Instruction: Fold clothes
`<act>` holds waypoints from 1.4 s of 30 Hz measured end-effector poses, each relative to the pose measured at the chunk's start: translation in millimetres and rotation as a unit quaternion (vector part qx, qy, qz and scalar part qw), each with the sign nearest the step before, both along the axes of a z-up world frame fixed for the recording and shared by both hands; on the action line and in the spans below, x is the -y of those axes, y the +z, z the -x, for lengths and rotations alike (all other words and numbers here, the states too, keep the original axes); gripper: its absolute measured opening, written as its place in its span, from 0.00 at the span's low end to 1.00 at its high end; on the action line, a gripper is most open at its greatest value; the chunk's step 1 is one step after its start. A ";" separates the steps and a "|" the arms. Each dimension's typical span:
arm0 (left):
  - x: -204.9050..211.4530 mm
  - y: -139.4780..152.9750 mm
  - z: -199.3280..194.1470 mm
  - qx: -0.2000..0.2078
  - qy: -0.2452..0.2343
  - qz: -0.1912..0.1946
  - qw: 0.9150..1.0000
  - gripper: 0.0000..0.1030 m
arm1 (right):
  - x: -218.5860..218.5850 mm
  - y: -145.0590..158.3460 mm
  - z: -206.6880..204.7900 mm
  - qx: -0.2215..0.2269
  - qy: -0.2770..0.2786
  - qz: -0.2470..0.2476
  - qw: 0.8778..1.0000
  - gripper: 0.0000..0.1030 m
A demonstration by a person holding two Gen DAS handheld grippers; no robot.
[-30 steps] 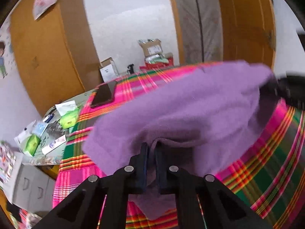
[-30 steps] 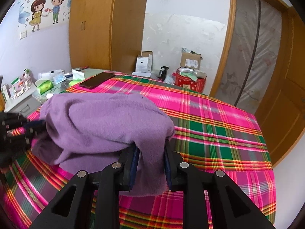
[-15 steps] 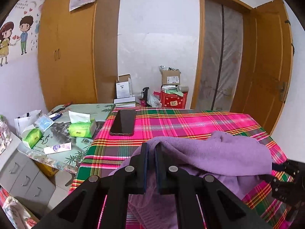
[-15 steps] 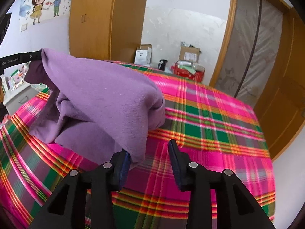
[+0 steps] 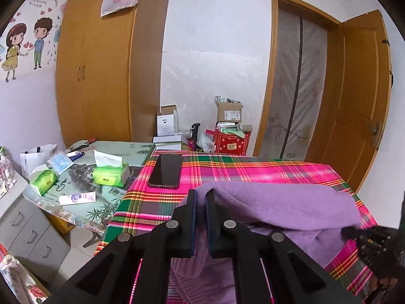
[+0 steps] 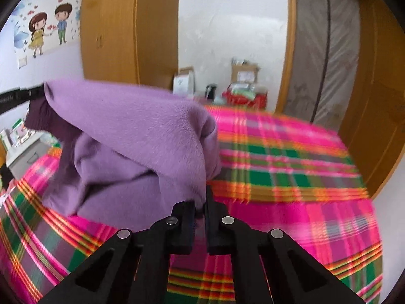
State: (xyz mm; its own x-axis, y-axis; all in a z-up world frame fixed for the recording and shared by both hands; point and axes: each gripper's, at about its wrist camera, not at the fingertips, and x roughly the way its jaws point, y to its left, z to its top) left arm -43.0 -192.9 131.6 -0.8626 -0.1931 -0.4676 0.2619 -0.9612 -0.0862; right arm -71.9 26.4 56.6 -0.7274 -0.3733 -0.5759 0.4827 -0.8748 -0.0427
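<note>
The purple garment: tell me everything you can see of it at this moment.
The purple garment is soft, fleecy lilac cloth, bunched and partly doubled over itself. It is lifted at two places: the left tool is shut on one edge and the right tool on another. Its upper layer stretches between them, while the lower folds sag onto the pink and green plaid cloth. What kind of garment it is cannot be told.

Both cameras sit low over the plaid bed (image 5: 253, 169), close behind their own fingers, facing the wardrobe (image 5: 101, 76) wall. The left view looks from the bed's wardrobe side, the right (image 6: 291, 177) from nearer the door. Both share the purple garment (image 5: 278, 202), bed and wardrobe (image 6: 131, 30).
</note>
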 end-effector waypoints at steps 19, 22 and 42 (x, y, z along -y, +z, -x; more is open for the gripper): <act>-22.6 46.4 -55.3 -0.061 -0.016 0.024 0.998 0.06 | -22.0 101.9 -90.9 -0.187 -0.027 -0.039 0.981 0.05; -25.2 53.9 -63.3 -0.070 -0.016 0.030 0.997 0.06 | -21.3 112.2 -106.8 -0.219 -0.027 -0.077 0.972 0.05; -28.1 18.8 -57.6 -0.005 -0.043 0.062 0.997 0.03 | -26.4 68.3 -71.0 -0.144 -0.020 -0.237 0.961 0.05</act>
State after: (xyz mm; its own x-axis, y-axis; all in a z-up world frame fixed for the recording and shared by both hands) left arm 14.6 -164.8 150.4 -0.8834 -0.1733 -0.4354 0.1773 -0.9836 0.0317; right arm -0.9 52.8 124.9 -0.8901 -0.0872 -0.4474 0.3581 -0.7411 -0.5679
